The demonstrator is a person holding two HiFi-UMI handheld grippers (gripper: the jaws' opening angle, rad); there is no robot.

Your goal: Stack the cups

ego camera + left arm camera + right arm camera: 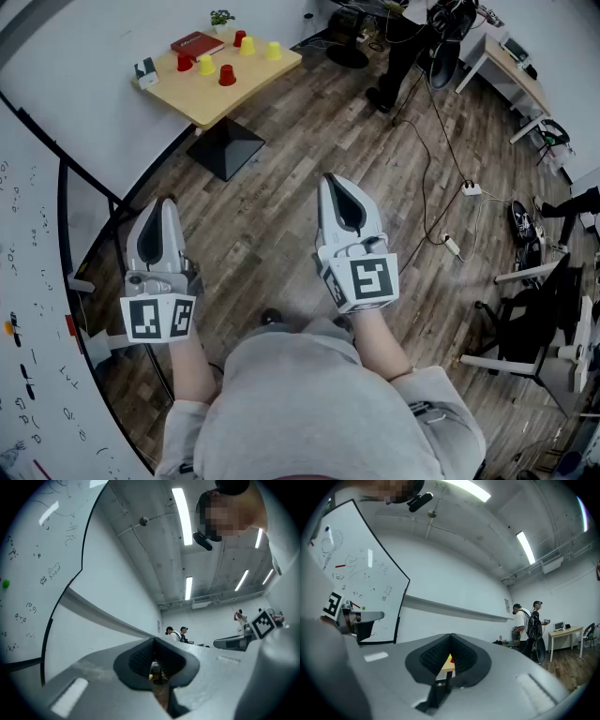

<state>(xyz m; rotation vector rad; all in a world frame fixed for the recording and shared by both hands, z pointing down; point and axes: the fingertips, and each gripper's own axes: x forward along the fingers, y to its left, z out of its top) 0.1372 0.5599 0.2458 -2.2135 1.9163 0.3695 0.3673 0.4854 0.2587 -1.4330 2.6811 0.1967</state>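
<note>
Well back from the bench (211, 101), both pairs of jaws shut and empty.
Bare forearms reach forward from the person's waist over the wood floor (281, 216). The left gripper (165, 210) and right gripper (334, 187) are held side by side, pointing ahead, jaws pressed together on nothing. Three red cups (227, 75) and three yellow cups (206, 65) stand apart, unstacked, on the bench, near a red book (197, 43).
</note>
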